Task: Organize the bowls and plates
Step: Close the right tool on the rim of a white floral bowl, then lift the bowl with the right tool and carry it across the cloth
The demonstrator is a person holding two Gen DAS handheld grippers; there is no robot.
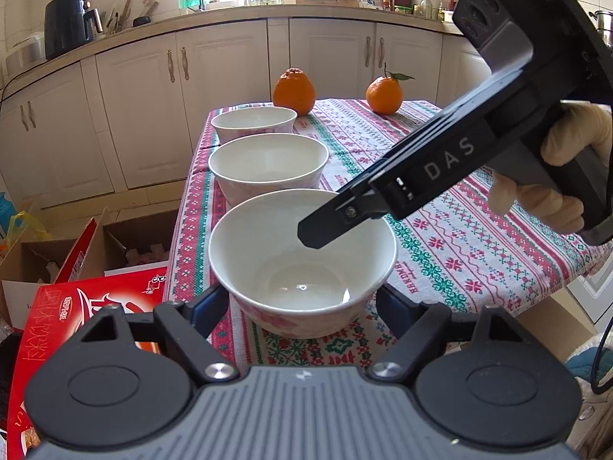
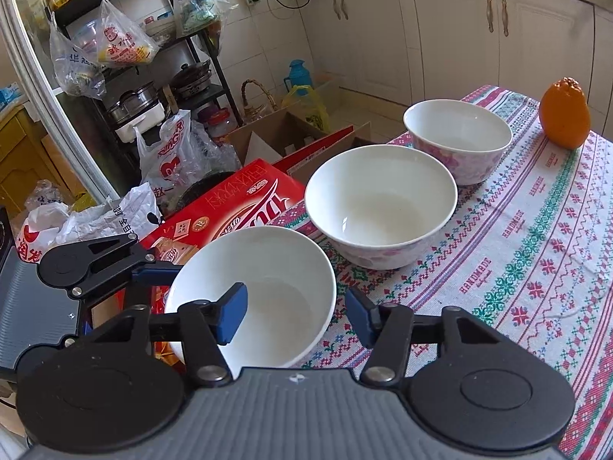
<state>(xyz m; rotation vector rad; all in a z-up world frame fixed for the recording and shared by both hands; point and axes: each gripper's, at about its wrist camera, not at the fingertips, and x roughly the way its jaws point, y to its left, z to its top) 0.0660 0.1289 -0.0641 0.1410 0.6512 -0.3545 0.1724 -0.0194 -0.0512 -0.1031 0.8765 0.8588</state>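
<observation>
Three white bowls with pink flowers outside stand in a row along the left side of the patterned tablecloth (image 1: 440, 176). The nearest bowl (image 1: 302, 260) (image 2: 253, 295) sits between the fingers of my left gripper (image 1: 300, 299), which stands open with its blue pads close beside the bowl's lower walls. My right gripper (image 2: 295, 318) (image 1: 318, 230) reaches in from the right and is shut on that bowl's right wall, one pad inside and one outside. Behind it are the middle bowl (image 1: 268, 165) (image 2: 383, 203) and the far bowl (image 1: 253, 122) (image 2: 458, 138).
Two oranges (image 1: 294, 90) (image 1: 384, 94) rest at the table's far edge. A red box (image 1: 76, 318) and open cardboard boxes (image 1: 126, 241) lie on the floor just left of the table. A gloved hand (image 1: 567, 161) holds the right gripper. Kitchen cabinets run behind.
</observation>
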